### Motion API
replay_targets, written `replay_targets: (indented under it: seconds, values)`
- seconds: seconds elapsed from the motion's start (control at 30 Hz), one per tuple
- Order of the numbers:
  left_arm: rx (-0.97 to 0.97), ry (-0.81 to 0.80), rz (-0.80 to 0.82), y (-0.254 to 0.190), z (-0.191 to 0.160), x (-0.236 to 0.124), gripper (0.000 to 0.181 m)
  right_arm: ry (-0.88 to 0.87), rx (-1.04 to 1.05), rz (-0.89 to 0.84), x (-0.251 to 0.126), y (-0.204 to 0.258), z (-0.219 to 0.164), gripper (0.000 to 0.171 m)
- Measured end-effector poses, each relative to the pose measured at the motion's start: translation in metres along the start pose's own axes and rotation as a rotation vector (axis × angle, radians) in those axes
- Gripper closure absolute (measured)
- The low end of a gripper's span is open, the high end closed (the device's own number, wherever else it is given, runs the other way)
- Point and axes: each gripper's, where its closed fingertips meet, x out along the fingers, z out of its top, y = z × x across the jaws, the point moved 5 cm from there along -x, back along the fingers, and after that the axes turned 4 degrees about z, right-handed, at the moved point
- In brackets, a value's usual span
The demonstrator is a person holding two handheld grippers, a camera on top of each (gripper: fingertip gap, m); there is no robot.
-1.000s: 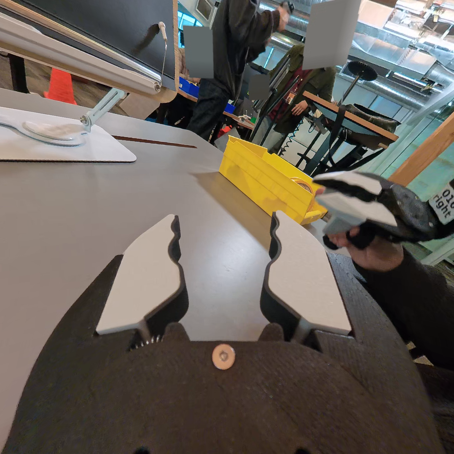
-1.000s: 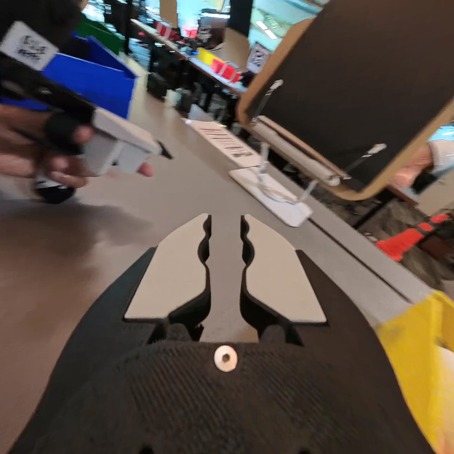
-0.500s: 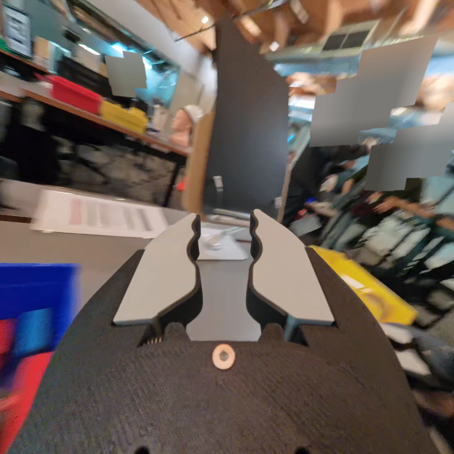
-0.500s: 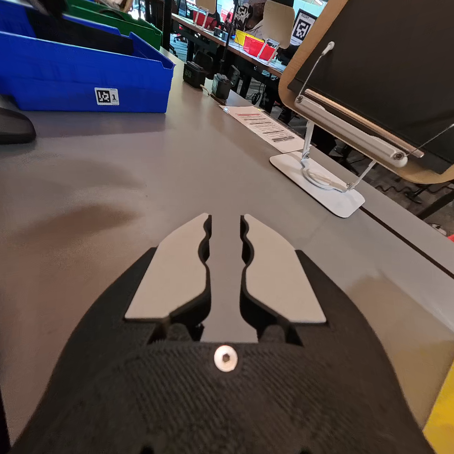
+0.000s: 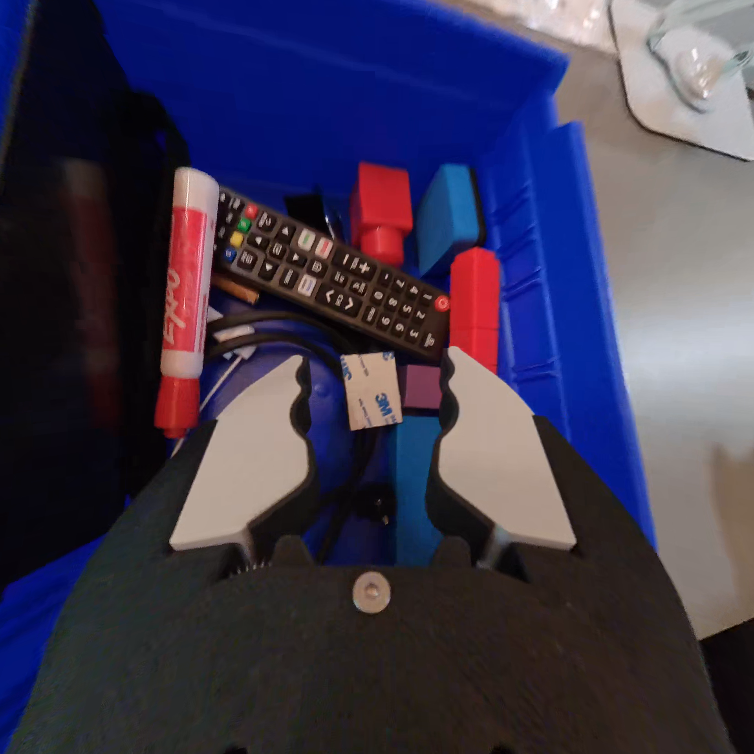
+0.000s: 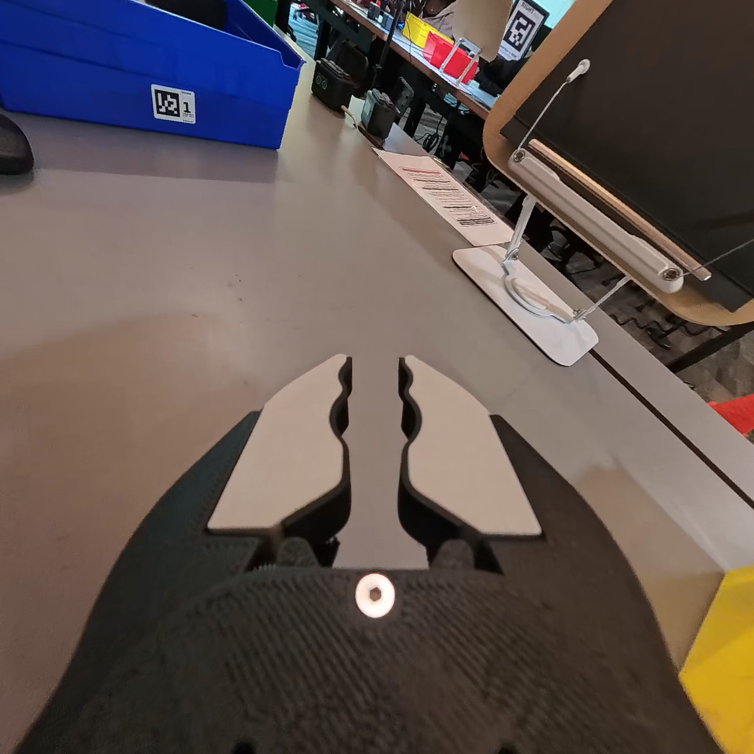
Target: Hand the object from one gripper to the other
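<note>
A grey tabletop [image 6: 204,265] stretches ahead of the right gripper [image 6: 374,361], its fingers slightly parted and empty. The left gripper [image 5: 374,363], spread wide, hangs over a blue plastic bin [image 5: 530,245]; a black remote control [image 5: 326,273] lies just ahead, a red-capped white marker [image 5: 185,285] at its left.

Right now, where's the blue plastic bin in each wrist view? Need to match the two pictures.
Left wrist view: the blue plastic bin fills most of the frame, seen from above with the open left tool over its contents.
Right wrist view: the same bin sits top left, far across the table, seen from the side.
Shared landmark: the flat white stand base on the grey table.
</note>
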Motion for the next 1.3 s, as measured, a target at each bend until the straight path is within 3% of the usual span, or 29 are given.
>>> replay_targets:
  seconds: [0.2,0.63,0.77,0.93,1.3]
  values:
    - [-0.04,0.066,-0.085,0.007,-0.014,0.001,0.133,-0.008,0.012,0.0,-0.001,-0.001,0.0,0.149]
    - [0.087,0.239,0.019,0.002,-0.028,0.015,0.136,0.001,-0.023,-0.002,-0.001,0.002,0.001,0.15]
    - [0.112,0.241,0.002,-0.001,-0.028,0.015,0.156,0.005,-0.029,-0.002,0.0,0.002,0.001,0.15]
    - [0.115,0.16,-0.018,0.001,-0.02,0.006,0.175,0.01,-0.04,-0.003,0.0,0.003,0.001,0.15]
    - [0.134,-0.057,-0.075,-0.011,0.009,-0.026,0.178,0.012,-0.045,-0.003,0.001,0.004,0.001,0.15]
